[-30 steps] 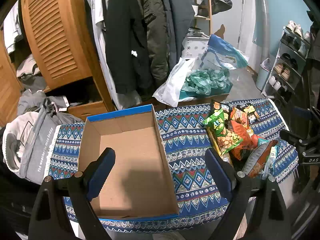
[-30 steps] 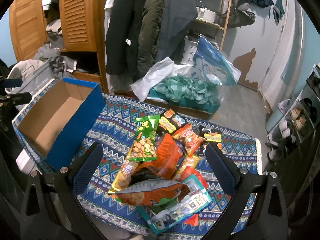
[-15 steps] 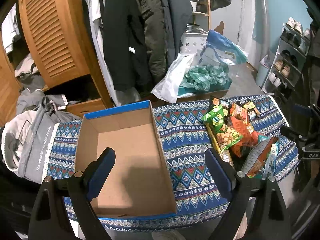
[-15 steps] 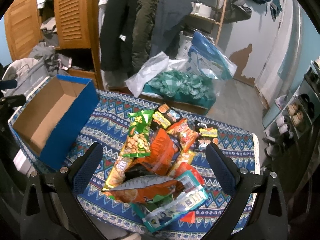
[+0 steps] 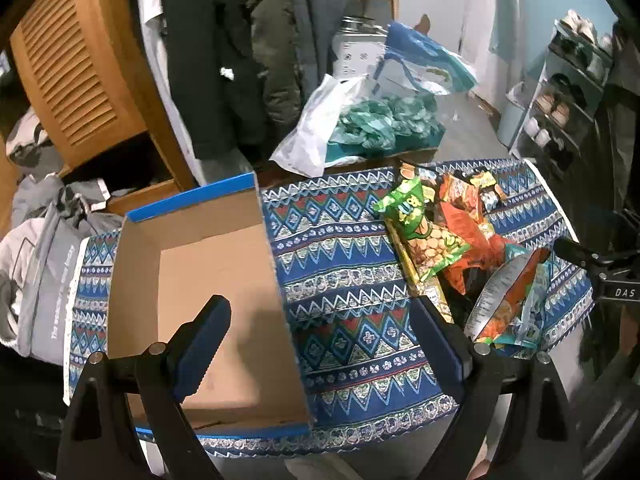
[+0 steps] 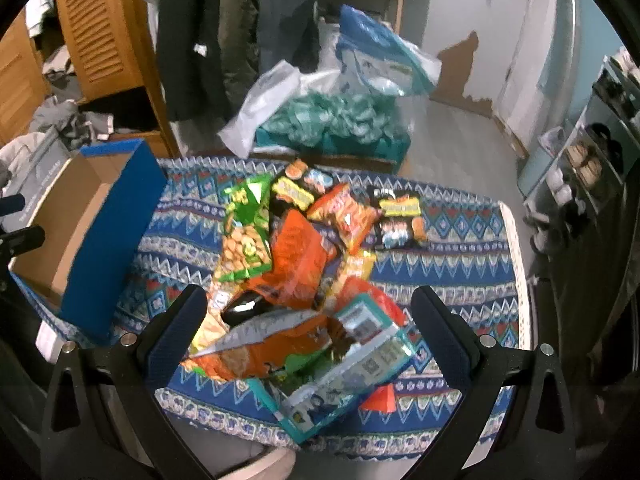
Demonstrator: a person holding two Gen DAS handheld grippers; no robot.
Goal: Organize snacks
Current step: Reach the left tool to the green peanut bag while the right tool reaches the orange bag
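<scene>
Below left claw (image 5: 320, 344), spread: empty box (image 5: 208, 280); right claw (image 6: 308, 332), spread: snack pile (image 6: 304, 256), box's blue wall.

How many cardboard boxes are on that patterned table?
1: the open blue cardboard box stands on the table's left end, with nothing visible inside; the snack pile lies apart, to its right.

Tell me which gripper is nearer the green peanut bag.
Right. The right gripper hangs open just before the green peanut bag; the left gripper sits open over the cardboard box, farther off.
</scene>
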